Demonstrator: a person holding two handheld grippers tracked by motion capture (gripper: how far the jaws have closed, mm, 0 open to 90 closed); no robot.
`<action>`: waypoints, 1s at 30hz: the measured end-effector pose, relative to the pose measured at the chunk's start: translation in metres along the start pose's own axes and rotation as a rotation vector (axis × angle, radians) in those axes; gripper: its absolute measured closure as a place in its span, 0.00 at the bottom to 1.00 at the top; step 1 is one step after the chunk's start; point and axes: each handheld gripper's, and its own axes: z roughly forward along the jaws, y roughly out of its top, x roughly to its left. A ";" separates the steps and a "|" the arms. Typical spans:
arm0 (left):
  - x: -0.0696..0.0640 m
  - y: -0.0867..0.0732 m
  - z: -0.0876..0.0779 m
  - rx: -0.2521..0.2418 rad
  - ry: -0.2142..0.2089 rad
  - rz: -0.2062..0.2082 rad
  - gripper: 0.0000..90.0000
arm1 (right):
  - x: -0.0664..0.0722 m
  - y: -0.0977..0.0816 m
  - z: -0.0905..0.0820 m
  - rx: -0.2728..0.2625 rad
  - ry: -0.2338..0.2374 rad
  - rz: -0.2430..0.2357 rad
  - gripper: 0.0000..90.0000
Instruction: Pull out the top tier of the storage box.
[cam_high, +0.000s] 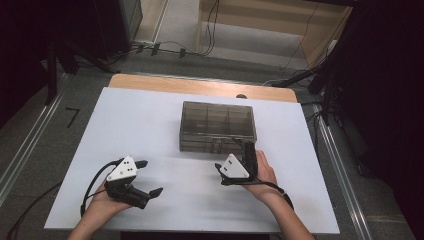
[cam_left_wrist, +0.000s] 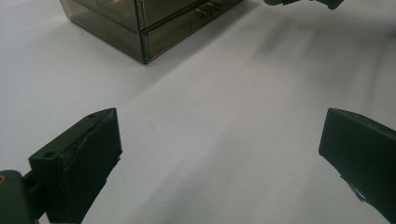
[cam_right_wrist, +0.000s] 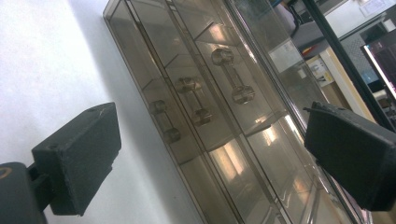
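Smoky clear drawer box sits mid-counter, toward the far edge, drawer fronts and handles facing us. Right tongs just in front of the box's near face, jaws spread wide, gripping nothing; one jaw looks to be close against the box front, contact we cannot tell. Left tongs well apart to the left, low over bare counter, jaws wide, empty.

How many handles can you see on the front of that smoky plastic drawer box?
3 handles on the drawer box, stacked across its front: one, one, one. Others may be hidden.
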 end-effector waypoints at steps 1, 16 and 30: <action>0.000 0.000 0.000 0.000 0.001 0.001 0.00 | 0.001 0.000 0.000 -0.001 -0.005 -0.004 0.03; -0.001 0.000 0.000 -0.003 -0.004 -0.001 0.00 | 0.006 0.001 0.002 0.019 -0.066 -0.096 0.03; -0.001 0.000 0.000 -0.002 -0.003 0.000 0.00 | 0.010 0.001 0.003 0.032 -0.109 -0.169 0.03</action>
